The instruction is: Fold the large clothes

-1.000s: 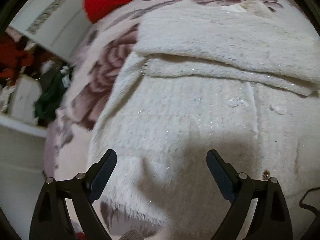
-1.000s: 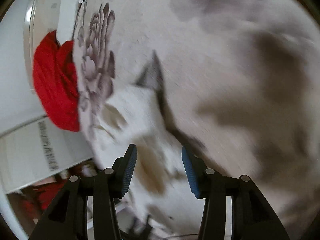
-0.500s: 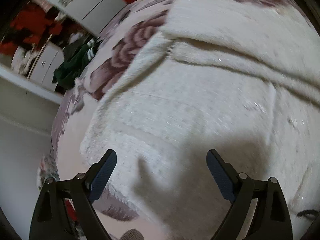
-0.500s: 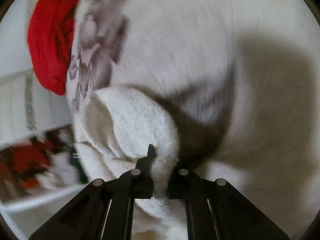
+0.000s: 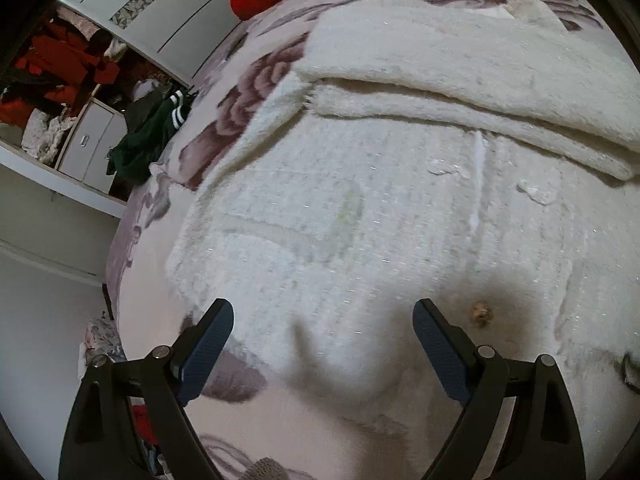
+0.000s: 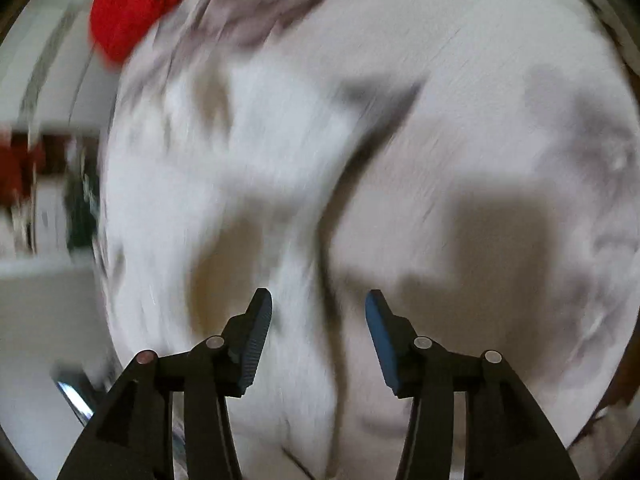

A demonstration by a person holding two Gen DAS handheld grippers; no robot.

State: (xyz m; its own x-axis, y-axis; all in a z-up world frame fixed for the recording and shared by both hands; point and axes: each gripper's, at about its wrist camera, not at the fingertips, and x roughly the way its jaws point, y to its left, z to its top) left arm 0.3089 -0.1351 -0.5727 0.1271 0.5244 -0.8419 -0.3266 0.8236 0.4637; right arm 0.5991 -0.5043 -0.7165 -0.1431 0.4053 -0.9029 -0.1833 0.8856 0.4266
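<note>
Our two handheld grippers: black frames, blue pads

On our left gripper [image 5: 323, 322] and right gripper [image 6: 319, 314] we see matte black angled linkage arms, round silver pivot screws at the joints, and fingers [image 5: 208, 350] faced with ribbed dark-blue pads.

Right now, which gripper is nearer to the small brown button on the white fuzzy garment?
Left. The left gripper hangs open over the white fuzzy garment, the brown button just beside one finger. The right gripper, jaws opening, holds nothing; its blurred view shows no button.
</note>
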